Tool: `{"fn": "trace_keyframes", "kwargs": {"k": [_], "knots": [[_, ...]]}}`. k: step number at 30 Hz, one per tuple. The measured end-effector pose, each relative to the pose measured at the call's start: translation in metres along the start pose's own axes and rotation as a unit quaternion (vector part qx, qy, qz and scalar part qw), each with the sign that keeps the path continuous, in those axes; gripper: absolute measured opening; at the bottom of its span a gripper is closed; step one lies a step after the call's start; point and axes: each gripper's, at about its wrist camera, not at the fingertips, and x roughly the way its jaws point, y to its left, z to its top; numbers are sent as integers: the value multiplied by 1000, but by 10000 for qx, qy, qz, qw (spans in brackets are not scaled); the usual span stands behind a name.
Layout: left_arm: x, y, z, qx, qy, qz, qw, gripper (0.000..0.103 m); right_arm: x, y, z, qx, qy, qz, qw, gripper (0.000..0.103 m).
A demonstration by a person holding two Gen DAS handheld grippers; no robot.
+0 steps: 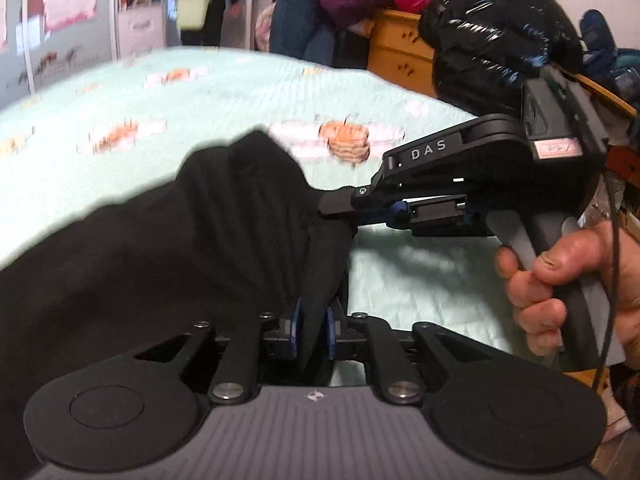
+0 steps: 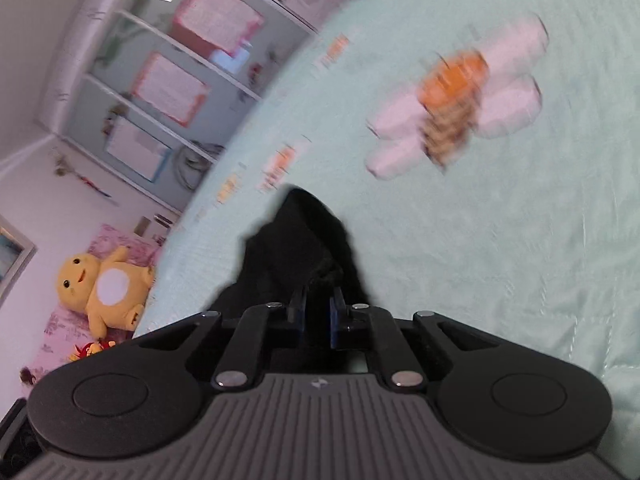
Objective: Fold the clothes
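Right gripper (image 1: pixel 340 204) marked "DAS"; tag (image 1: pixel 558 148) perhaps handwritten.

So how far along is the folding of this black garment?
Early. Done: both grippers have hold of the black garment, the left gripper and right gripper pinching bunched cloth. In hand: it hangs above the bedspread. Left: spreading it flat and every fold.
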Motion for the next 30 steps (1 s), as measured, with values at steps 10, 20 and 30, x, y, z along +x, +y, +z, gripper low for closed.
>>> {"fn": "trace_keyframes", "kwargs": {"k": [10,20,30], "knots": [[-126,50,-38,-1049,-945,229,9897,58,-41,-8,-18,532,-567,258,9966,20],[-204,88,-123,-362,-397,1876,9808,57,-51,78,-120,-249,448,687,9963,20],[-193,93,-135,323,-255,1947,9800,55,18,127,-178,335,1761,791,9806,20]]}}
